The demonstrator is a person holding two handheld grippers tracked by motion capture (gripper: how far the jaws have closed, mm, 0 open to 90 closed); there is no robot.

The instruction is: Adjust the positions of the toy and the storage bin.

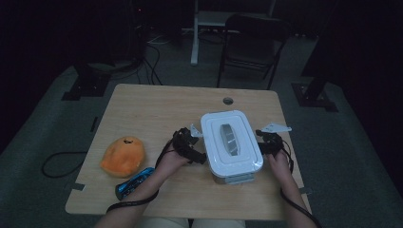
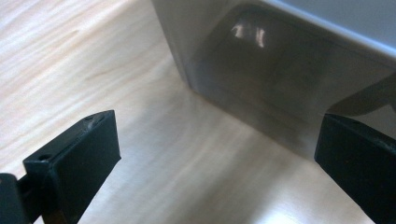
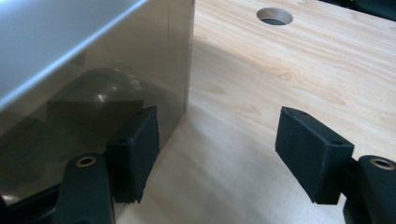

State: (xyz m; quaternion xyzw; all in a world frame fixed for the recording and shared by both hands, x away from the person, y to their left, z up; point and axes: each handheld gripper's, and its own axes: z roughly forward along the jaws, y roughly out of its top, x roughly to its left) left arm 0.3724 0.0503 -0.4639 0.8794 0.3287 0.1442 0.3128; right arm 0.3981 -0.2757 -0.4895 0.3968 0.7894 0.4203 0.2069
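In the high view, a white lidded container point(image 1: 231, 142) stands on the wooden surface point(image 1: 157, 104), right of centre and toward the person's edge. Its lid is on, with a grey recessed handle along the middle; what is inside cannot be seen from here. A grey latch tab sticks out at its near end. The left gripper point(image 1: 190, 145) sits close against the container's left side and the right gripper point(image 1: 266, 142) close against its right side, each in one of the person's hands. Well apart to the left lie an orange plush toy point(image 1: 122, 155) and, just beside it toward the person, a blue game controller point(image 1: 134, 183). A round cable hole point(image 1: 228, 100) is cut in the surface beyond the container.

In the left gripper view, the jaws stand wide, with bare wood between them. The container's translucent grey wall point(image 2: 261, 79) rises just ahead, with its rounded corner between the jaws and the lid's rim overhanging it. A dim dark shape shows through the wall; I cannot tell what it is.

In the right gripper view, the jaws are moderately apart and grip nothing. One jaw lies close against the container's wall point(image 3: 93, 88), whether touching I cannot tell; the other stands over bare wood. A vague dark form shows through this wall too. The cable hole point(image 3: 274, 16) lies farther off.
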